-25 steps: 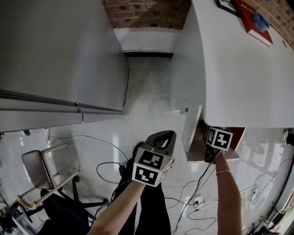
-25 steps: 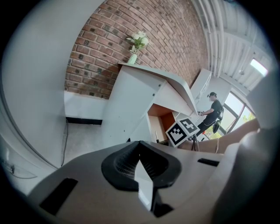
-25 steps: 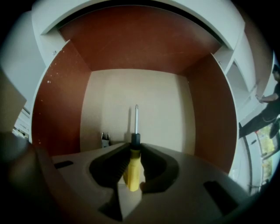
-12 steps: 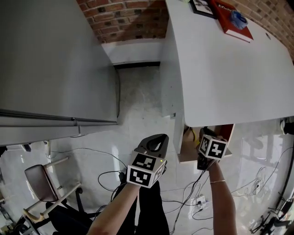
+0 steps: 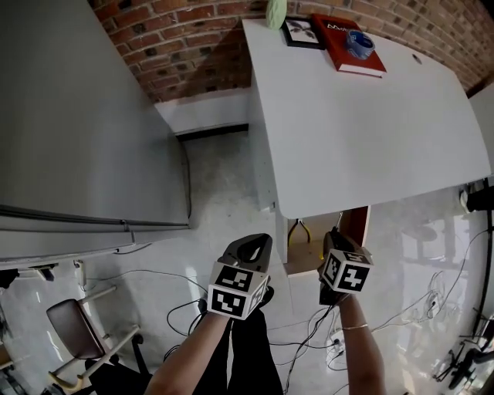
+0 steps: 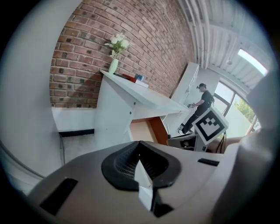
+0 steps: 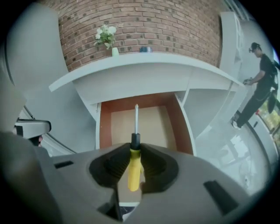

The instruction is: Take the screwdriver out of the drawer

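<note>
My right gripper (image 7: 134, 146) is shut on the screwdriver (image 7: 134, 170). Its yellow handle sits between the pads, and the black collar and metal shaft stick out ahead. The gripper hangs above the front of the open brown drawer (image 7: 105, 127), which juts out from under the white desk (image 7: 144, 65). In the head view the right gripper (image 5: 332, 241) is at the drawer's (image 5: 360, 224) front edge, and a yellow-handled tool (image 5: 302, 230) lies inside. My left gripper (image 5: 253, 251) hovers to the left over the floor. Its jaws (image 6: 140, 146) are shut with nothing in them.
On the desk (image 5: 363, 131) lie a red book (image 5: 340, 54) with a tape roll (image 5: 359, 42), a picture frame (image 5: 301, 32) and a vase (image 5: 275, 11). A grey cabinet (image 5: 77, 116) stands left, with a chair (image 5: 77, 328) below it. Cables (image 5: 324, 339) cross the floor. A person (image 7: 262, 83) stands far right.
Both grippers have risen. The right one has come up and back from inside the drawer with the screwdriver in it. The head view now shows more of the desk top.
</note>
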`<act>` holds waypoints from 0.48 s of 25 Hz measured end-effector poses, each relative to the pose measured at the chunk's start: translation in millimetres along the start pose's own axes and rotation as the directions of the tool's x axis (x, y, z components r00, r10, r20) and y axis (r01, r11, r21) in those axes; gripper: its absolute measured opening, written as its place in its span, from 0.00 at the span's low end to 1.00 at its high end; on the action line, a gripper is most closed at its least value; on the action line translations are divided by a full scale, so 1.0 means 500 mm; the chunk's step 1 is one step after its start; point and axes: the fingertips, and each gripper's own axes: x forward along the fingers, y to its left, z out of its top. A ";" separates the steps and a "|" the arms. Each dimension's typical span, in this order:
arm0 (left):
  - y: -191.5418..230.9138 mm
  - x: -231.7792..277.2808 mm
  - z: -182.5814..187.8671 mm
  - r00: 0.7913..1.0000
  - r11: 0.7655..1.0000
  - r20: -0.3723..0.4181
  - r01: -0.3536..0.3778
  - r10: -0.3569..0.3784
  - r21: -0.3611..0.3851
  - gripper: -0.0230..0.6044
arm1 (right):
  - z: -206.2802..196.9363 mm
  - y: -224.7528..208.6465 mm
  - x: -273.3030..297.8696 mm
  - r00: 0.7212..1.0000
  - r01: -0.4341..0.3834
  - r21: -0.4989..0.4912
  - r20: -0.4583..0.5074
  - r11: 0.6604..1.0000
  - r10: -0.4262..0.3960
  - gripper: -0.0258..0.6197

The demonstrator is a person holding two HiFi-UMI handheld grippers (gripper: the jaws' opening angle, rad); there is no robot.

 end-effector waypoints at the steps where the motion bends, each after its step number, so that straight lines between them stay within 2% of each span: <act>1: -0.006 -0.003 0.005 1.000 1.000 0.000 0.004 -0.004 0.010 0.03 | 0.001 0.000 -0.014 1.000 0.002 0.004 0.007 1.000 -0.002 0.16; 6: -0.042 -0.024 0.032 1.000 0.997 -0.001 0.030 -0.030 0.072 0.03 | 0.016 0.010 -0.099 0.998 -0.022 0.056 0.065 0.998 0.018 0.16; 12: -0.061 -0.065 0.082 0.998 0.993 0.017 0.050 -0.052 0.104 0.03 | 0.030 0.033 -0.202 0.989 -0.049 0.143 0.144 0.988 0.028 0.16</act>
